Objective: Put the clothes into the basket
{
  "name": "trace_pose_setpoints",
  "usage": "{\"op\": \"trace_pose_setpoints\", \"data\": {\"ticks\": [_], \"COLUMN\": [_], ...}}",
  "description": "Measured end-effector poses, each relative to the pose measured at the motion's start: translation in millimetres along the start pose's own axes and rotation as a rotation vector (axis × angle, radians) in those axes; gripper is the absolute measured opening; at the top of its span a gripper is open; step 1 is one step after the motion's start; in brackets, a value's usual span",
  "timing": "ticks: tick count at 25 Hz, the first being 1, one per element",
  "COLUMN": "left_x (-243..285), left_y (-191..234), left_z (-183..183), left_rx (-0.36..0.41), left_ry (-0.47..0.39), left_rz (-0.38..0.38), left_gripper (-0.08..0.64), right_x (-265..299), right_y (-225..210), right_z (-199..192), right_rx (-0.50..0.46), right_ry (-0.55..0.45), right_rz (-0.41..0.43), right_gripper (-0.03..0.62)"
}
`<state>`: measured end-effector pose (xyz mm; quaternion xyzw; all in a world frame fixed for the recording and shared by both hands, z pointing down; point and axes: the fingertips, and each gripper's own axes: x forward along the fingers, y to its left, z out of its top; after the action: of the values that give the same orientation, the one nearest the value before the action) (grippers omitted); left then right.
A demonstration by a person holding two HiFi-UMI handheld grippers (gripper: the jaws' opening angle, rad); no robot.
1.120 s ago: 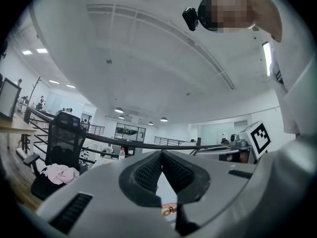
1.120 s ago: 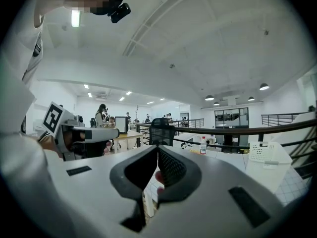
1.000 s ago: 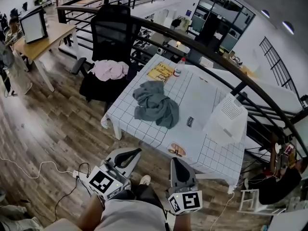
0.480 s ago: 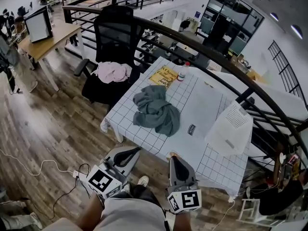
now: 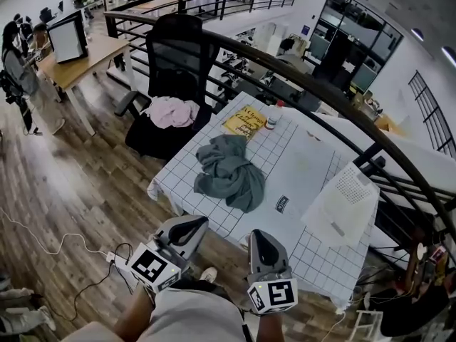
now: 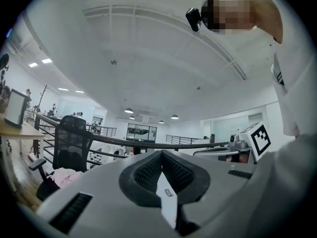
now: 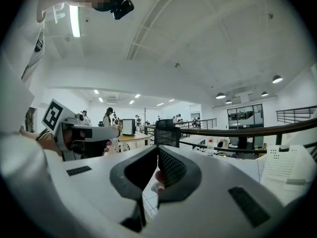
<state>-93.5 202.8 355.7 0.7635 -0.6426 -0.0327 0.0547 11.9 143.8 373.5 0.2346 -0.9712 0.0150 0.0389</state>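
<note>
A crumpled grey-green garment (image 5: 228,171) lies on the checked white table (image 5: 299,155). A pink garment (image 5: 173,111) lies on the seat of a black office chair (image 5: 178,55) left of the table and shows again in the left gripper view (image 6: 67,176). A white perforated basket (image 5: 343,204) stands on the table's right part, also in the right gripper view (image 7: 290,165). My left gripper (image 5: 196,223) and right gripper (image 5: 258,235) hang close to my body, short of the table's near edge. Both are shut, with nothing between the jaws (image 6: 161,153) (image 7: 157,150).
A yellow book (image 5: 247,122) and a small bottle (image 5: 272,115) sit at the table's far end, and a small dark tag (image 5: 282,204) lies near the basket. A black railing (image 5: 320,91) curves behind the table. A cable (image 5: 64,241) runs over the wood floor at left.
The head view has drifted, so the table and chair sit slightly lower and further right in it. Both grippers stay near my body, shut and empty.
</note>
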Motion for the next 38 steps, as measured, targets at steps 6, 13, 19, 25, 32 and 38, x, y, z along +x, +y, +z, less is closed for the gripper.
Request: {"op": "trace_pose_setpoints", "data": {"ticks": [6, 13, 19, 25, 32, 38], "left_x": [16.4, 41.7, 70.9, 102.6, 134.1, 155.8], "left_y": [-1.5, 8.5, 33.4, 72.0, 114.8, 142.2], "left_z": [0.7, 0.5, -0.6, -4.5, -3.6, -4.6], "left_rx": [0.011, 0.015, 0.006, -0.014, -0.035, -0.046], "left_ry": [0.008, 0.014, 0.012, 0.015, 0.005, 0.012], "left_rz": [0.015, 0.006, -0.013, -0.027, -0.049, -0.071], "left_gripper": [0.005, 0.005, 0.005, 0.005, 0.005, 0.005], "right_x": [6.9, 25.7, 57.0, 102.2, 147.4, 177.8], "right_y": [-14.5, -32.9, -48.8, -66.7, -85.0, -100.8], "right_z": [-0.4, -2.6, -3.7, -3.4, -7.5, -10.6], "right_rx": [0.013, 0.020, 0.017, 0.011, 0.003, -0.046], "right_ry": [-0.006, -0.001, 0.008, 0.020, 0.038, 0.078], "right_rz": [0.025, 0.024, 0.017, 0.011, 0.002, -0.033], "right_gripper": [0.017, 0.017, 0.017, 0.017, 0.017, 0.017]}}
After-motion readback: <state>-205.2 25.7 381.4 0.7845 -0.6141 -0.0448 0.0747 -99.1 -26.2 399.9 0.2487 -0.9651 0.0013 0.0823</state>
